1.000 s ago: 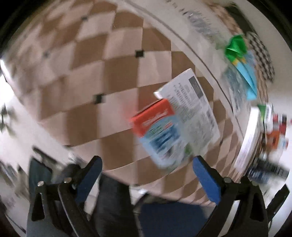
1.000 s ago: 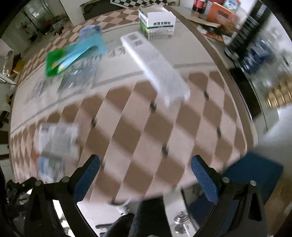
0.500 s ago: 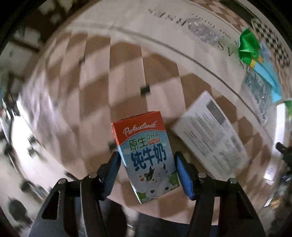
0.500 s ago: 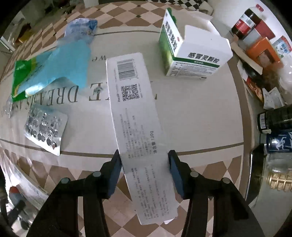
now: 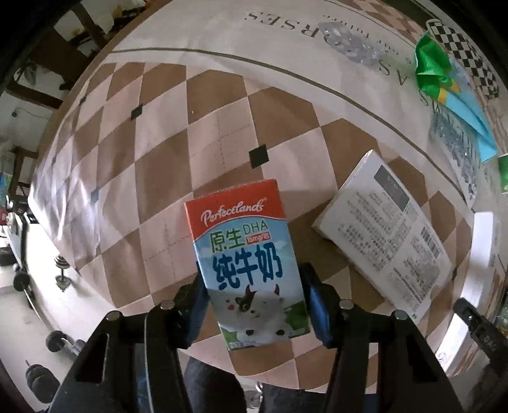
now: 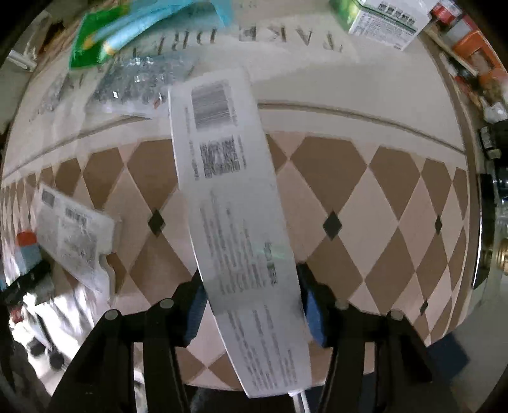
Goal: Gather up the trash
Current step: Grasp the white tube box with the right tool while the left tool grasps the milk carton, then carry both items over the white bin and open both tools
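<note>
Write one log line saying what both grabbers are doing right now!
left gripper: shut on milk carton | right gripper: shut on long white box | flat white box: lying on table

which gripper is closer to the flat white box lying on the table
Left. The left gripper, shut on the milk carton, sits right beside the flat white box. The right gripper, holding the long white box, is farther off.

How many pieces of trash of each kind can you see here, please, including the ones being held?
Milk carton: 1
Boxes: 3 (long white box, flat white box, green-and-white box)
Blister packs: 2
Green-and-blue wrapper: 1
Total: 7
</note>
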{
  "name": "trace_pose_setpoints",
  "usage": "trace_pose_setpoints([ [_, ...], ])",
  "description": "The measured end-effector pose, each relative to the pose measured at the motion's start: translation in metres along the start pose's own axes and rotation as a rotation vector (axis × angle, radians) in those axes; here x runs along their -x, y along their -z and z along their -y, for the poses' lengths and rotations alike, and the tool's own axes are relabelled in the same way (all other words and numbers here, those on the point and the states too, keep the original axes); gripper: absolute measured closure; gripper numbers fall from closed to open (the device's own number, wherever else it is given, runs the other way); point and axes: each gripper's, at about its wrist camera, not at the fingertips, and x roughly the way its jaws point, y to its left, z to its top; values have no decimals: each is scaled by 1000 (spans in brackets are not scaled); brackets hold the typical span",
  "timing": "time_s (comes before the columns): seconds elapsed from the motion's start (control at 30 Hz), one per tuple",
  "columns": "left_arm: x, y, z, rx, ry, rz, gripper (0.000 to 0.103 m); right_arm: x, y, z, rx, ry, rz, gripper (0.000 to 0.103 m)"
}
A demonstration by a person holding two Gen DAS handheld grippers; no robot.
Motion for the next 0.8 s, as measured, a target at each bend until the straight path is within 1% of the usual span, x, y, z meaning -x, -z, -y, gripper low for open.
trace_pose_setpoints([
  [0.03, 1, 0, 2, -15, -5, 9, 52, -1, 0, -2, 1, 8, 6, 51],
  [0.1, 5, 9, -6, -38, -15, 25, 53, -1, 3, -6, -13, -9, 23, 52],
  [0.13, 8, 11, -5, -51, -25, 38, 53, -1, 13, -14, -21, -28, 27, 52],
  [0.17, 14, 12, -5, -64, -30, 53, 53, -1, 14, -14, -30, -50, 23, 52],
  [0.2, 19, 15, -5, -77, -34, 71, 53, 3, 24, -14, -38, -66, 25, 52],
  [0.27, 34, 21, -5, -110, -40, 112, 53, 13, 39, -20, -35, -83, 60, 52],
  [0.3, 37, 33, -11, -121, -38, 126, 53, 20, 46, -23, -29, -85, 79, 53],
  [0.47, 77, 60, -21, -209, -21, 216, 53, 42, 83, -56, -8, -115, 131, 52],
  [0.67, 103, 104, -66, -311, 28, 281, 53, 67, 144, -97, -16, -135, 202, 53],
  [0.73, 108, 121, -84, -347, 56, 284, 53, 70, 173, -115, -29, -135, 216, 52],
  [0.8, 105, 139, -102, -378, 79, 270, 53, 83, 211, -103, -57, -162, 202, 53],
])
